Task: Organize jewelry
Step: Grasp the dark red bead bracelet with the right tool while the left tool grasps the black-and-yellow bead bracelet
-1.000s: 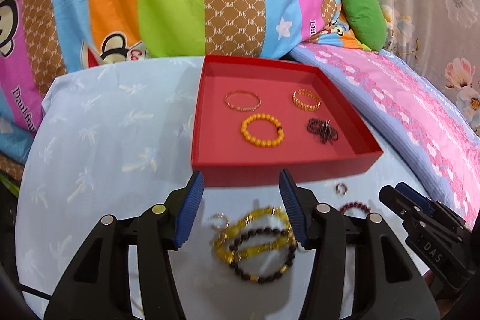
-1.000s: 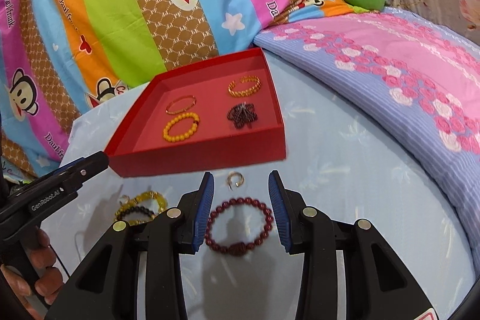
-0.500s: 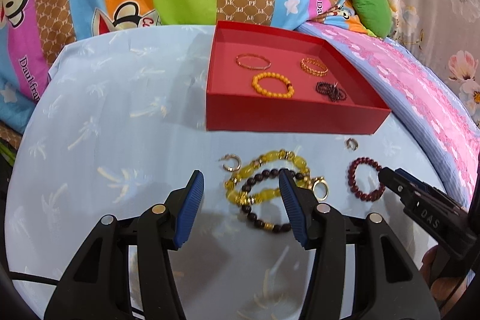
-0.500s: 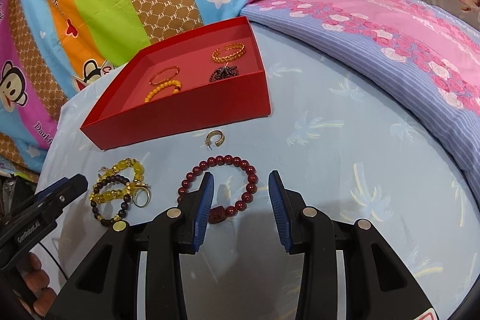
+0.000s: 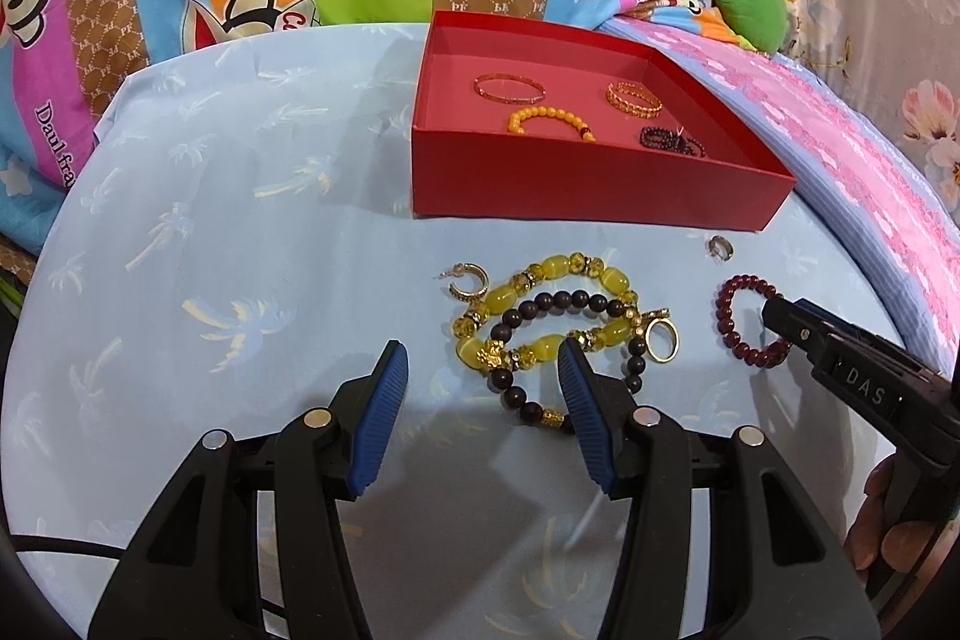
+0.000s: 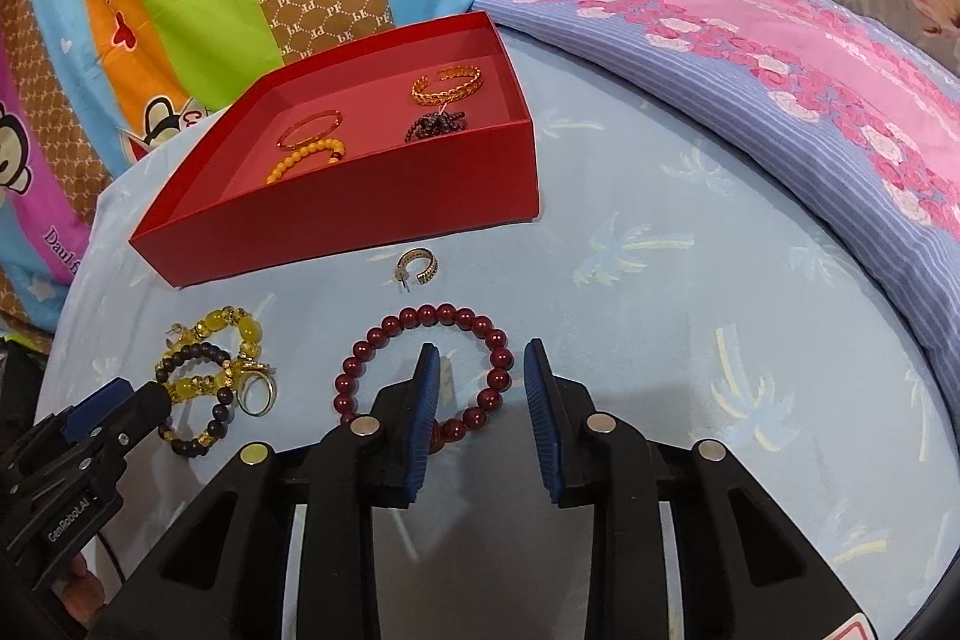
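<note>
My red box (image 5: 576,187) sits on the light blue sheet (image 5: 240,244) holding four pieces: a thin copper bangle (image 5: 509,89), a gold woven cuff (image 5: 633,97), an orange bead bracelet (image 5: 549,122) and a dark bead tangle (image 5: 671,141). In front of the box lie a yellow bead bracelet (image 5: 540,307) overlapping a black bead bracelet (image 5: 543,340), a gold ring (image 5: 660,340), two hoop earrings, and a dark red bead bracelet (image 6: 420,370). My left gripper (image 5: 483,376) is wide open and empty beside the yellow and black pair, while my right gripper (image 6: 480,370) is open with one finger inside the red loop, gripping nothing.

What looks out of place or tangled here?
The yellow bracelet and dark bead bracelet lie overlapped in a heap with a gold ring on the sheet; they look tangled. Nothing looks damaged.
</note>
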Demonstrator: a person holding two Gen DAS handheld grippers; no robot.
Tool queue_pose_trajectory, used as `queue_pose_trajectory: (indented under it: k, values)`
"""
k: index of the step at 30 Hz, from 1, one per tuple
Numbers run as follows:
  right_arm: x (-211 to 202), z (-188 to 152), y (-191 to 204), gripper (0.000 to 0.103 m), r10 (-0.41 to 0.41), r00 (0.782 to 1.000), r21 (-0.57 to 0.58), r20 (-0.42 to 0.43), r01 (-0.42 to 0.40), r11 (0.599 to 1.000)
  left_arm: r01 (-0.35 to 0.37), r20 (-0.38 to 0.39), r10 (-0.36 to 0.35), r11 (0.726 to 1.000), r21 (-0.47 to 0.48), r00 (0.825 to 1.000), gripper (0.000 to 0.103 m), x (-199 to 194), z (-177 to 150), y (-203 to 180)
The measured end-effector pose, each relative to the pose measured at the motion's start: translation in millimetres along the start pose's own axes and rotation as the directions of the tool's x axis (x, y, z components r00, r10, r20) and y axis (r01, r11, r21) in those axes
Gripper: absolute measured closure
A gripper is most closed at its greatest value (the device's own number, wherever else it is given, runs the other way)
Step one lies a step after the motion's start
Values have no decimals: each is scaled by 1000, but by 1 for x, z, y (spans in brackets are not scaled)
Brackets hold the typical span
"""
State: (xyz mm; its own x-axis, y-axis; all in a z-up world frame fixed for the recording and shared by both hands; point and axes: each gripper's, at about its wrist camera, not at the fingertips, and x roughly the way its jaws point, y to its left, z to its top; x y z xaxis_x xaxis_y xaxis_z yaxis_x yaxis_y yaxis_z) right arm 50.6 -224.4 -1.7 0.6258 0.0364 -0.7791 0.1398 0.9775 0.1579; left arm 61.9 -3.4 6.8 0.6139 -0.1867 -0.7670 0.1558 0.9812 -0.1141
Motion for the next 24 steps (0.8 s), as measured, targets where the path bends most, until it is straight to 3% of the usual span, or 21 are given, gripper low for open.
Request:
queue_pose_trajectory:
  k: [11, 16, 18, 20, 21, 24]
  values:
    - [0, -1, 7, 86, -49, 999, -41, -4, 49, 998, -30, -19, 30, 999, 37, 999, 58, 7, -1, -7]
    - [-2, -4, 8, 92, -41, 999, -44, -8, 41, 998, -11, -19, 12, 999, 50, 1000, 77, 7, -1, -8]
    - [-4, -6, 8, 94, -32, 999, -38, -10, 31, 999, -4, -19, 5, 999, 53, 1000, 79, 6, -1, -9]
    - [-6, -8, 6, 95, -22, 1000, -31, -11, 21, 999, 8, -20, -7, 998, 56, 1000, 87, 5, -2, -10]
    - [-7, -9, 6, 95, -19, 1000, -29, -11, 18, 999, 16, -24, -14, 998, 56, 1000, 95, 5, -3, -10]
    - [-10, -12, 5, 95, -7, 1000, -21, -11, 6, 1000, 31, -31, -29, 998, 47, 999, 95, 4, -3, -9]
